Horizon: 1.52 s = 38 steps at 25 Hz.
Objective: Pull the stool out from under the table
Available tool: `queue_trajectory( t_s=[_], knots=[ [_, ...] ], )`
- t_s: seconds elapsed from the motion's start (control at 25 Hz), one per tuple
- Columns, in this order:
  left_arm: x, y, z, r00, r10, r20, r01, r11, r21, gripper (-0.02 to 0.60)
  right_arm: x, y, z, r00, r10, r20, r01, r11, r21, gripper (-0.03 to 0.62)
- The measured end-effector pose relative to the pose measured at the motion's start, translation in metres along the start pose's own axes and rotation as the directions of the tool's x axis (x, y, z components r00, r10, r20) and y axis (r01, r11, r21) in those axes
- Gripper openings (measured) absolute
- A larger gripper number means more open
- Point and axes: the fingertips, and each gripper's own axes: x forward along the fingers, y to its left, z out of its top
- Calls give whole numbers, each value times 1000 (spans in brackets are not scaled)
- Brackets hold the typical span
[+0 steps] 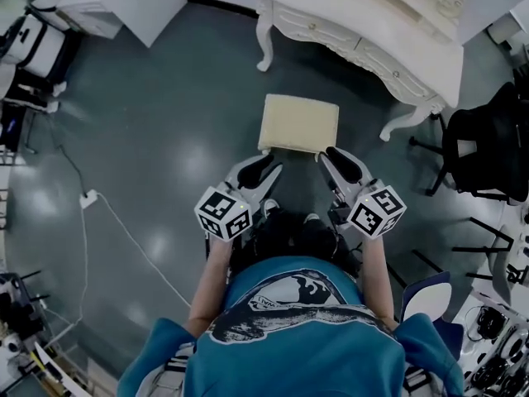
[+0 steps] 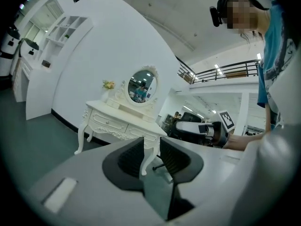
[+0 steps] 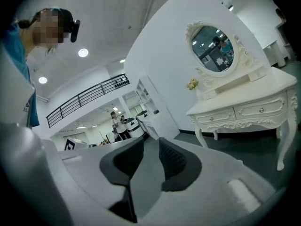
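Observation:
The stool [image 1: 298,123], with a cream square cushion, stands on the grey floor in front of the white dressing table [image 1: 388,31], out from under it. My left gripper [image 1: 269,170] hovers just short of the stool's near edge, its jaws a narrow gap apart with nothing between them. My right gripper [image 1: 331,157] reaches the near right corner of the cushion, also slightly parted and empty. In the left gripper view the gripper [image 2: 151,158] faces the table [image 2: 120,119]; the stool is hidden there. The right gripper [image 3: 148,161] shows only floor between its pads.
A black office chair [image 1: 488,143] stands right of the table. A white cabinet [image 1: 124,2] is at the back left. A white cable [image 1: 107,222] runs across the floor at left. A blue seat [image 1: 430,300] and gear sit near my right side.

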Motion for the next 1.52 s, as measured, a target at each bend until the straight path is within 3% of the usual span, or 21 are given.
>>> queue_trajectory(
  t_s=[0.36, 0.68, 0.88, 1.52],
  knots=[
    [2, -53, 7, 999, 38, 32, -39, 998, 51, 68, -43, 12, -1, 999, 53, -11, -53, 998, -19, 54],
    [3, -106, -4, 996, 71, 45, -75, 994, 84, 15, -93, 14, 2, 997, 73, 34, -72, 997, -28, -8],
    [-3, -127, -13, 994, 91, 52, -97, 989, 112, 12, -115, 23, -7, 995, 99, 30, -97, 994, -53, -8],
    [-24, -169, -39, 995, 88, 52, -93, 991, 100, 12, -144, 57, -25, 989, 150, 7, -146, 970, -196, 0]
  ],
)
